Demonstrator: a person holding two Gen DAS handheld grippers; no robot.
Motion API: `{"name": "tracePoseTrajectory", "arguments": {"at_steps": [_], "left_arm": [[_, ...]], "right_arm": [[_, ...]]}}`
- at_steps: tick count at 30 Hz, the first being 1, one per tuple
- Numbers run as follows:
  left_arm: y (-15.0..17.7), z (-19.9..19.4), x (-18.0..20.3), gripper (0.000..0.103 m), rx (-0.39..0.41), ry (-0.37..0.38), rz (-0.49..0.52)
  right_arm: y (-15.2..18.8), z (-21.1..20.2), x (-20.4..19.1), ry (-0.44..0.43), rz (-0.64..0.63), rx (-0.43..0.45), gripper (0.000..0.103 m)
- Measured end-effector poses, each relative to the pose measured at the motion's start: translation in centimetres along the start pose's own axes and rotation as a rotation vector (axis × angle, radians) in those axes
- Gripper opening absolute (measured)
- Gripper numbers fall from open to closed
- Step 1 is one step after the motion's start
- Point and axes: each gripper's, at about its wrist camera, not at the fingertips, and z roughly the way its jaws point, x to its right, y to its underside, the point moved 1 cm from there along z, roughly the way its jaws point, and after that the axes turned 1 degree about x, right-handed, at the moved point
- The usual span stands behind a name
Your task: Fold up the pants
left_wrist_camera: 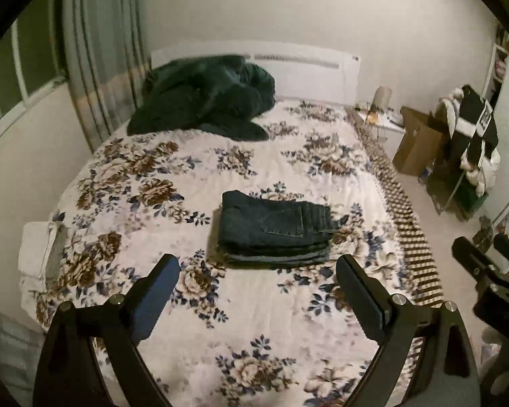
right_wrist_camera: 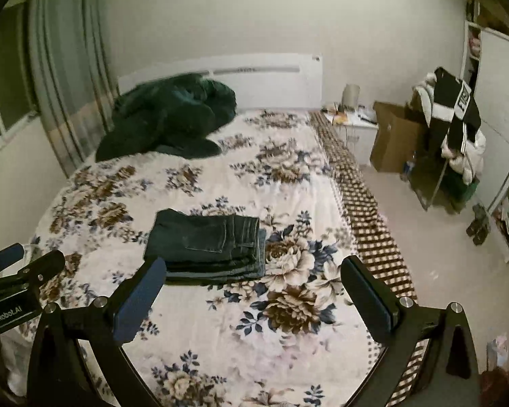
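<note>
Two grippers hang over the near end of the bed [left_wrist_camera: 193, 169], and both stand wide apart, gripping nothing. The bed fills each view: a soft quilted cover, white with brown and blue flowers, and a brown-and-white checked strip [right_wrist_camera: 359, 203] down its right edge. Far left on it slumps a dark green blanket [left_wrist_camera: 203, 98], plush and rumpled, against the white headboard [right_wrist_camera: 271, 78].

Now the pants [left_wrist_camera: 275, 230]: dark denim, folded into a neat rectangular stack with a back pocket stitched on top and layered edges facing near. They lie flat on the cover mid-bed, just beyond the left gripper [left_wrist_camera: 258, 281], centred between its dark fingers and clear of both. From the right wrist the pants [right_wrist_camera: 207, 244] sit to the left, their near-left corner just past the left finger of the right gripper [right_wrist_camera: 254, 281]; whether that finger touches the stack, I cannot tell.

The left wrist alone shows folded white cloth [left_wrist_camera: 40, 247] at the bed's left edge. Far right, on the floor, stand a cardboard box [right_wrist_camera: 393, 139] and a rack draped with clothes [right_wrist_camera: 454, 125].
</note>
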Motion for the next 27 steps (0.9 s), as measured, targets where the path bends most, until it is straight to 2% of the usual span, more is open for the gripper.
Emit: {"name": "tracePoseTrajectory", "arguments": {"at_steps": [5, 13, 15, 19, 27], "left_arm": [[0.5, -5.6, 0.5, 0.094, 0.032, -0.016, -0.009], [1.1, -11.1, 0.3, 0.096, 0.074, -0.008, -0.007], [1.3, -11.8, 0.1, 0.103, 0.076, -0.007, -0.012], [1.8, -13.0, -0.3, 0.103, 0.099, -0.008, -0.018], [2.5, -14.5, -0.1, 0.103, 0.112, -0.020, 0.009]], "right_arm": [[-0.2, -7.8, 0.0, -0.018, -0.022, 0.047, 0.103], [0.0, -18.0, -0.7, -0.027, -0.023, 0.078, 0.103], [0.1, -19.6, -1.0, -0.032, -0.026, 0.084, 0.103], [0.4, -22.5, -1.7, -0.020, -0.047, 0.106, 0.103], [0.8, -23.7, -1.8, -0.019, -0.042, 0.086, 0.103]]}}
